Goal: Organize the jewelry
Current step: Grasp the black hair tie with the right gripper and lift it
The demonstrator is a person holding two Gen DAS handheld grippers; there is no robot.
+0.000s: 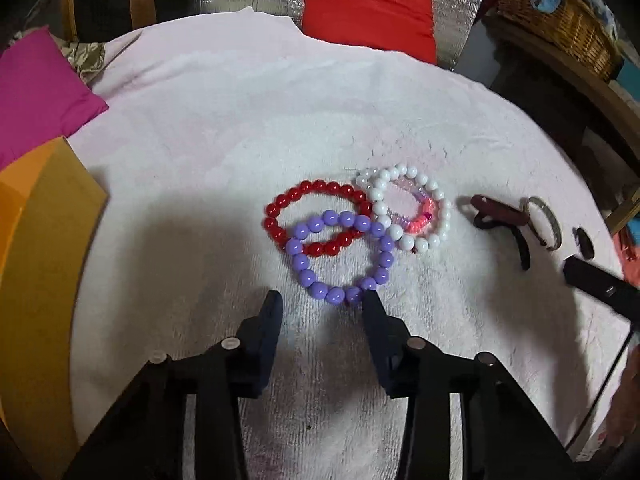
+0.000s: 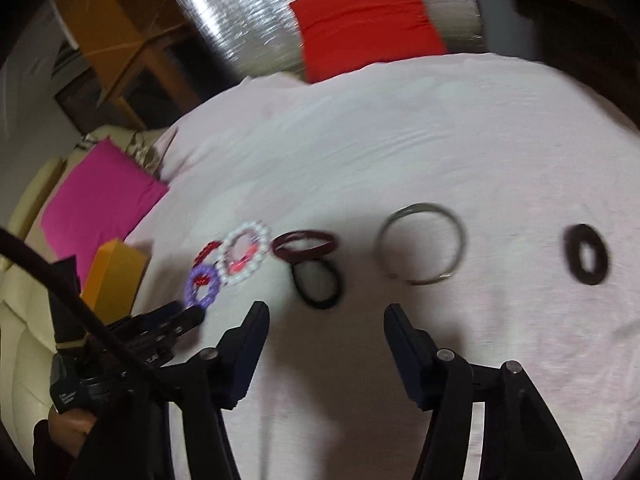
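On the white cloth (image 1: 224,128) lie a purple bead bracelet (image 1: 340,258), a red bead bracelet (image 1: 316,216) under it, and a white bead bracelet (image 1: 408,208) ringing a pink one (image 1: 416,216). My left gripper (image 1: 322,300) is open just short of the purple bracelet, its right finger touching the beads. In the right wrist view, a maroon bangle (image 2: 303,245), a black hair tie (image 2: 318,284), a silver bangle (image 2: 420,244) and a dark scrunchie (image 2: 586,254) lie ahead of my open, empty right gripper (image 2: 326,314). The bead bracelets (image 2: 228,260) show at its left.
An orange box (image 1: 44,248) stands at the left edge, with a magenta cushion (image 1: 36,88) behind it. A red cushion (image 1: 372,8) leans on a silver panel at the back. A wicker basket (image 1: 560,20) sits at the far right. The right gripper's finger (image 1: 600,284) shows at the right.
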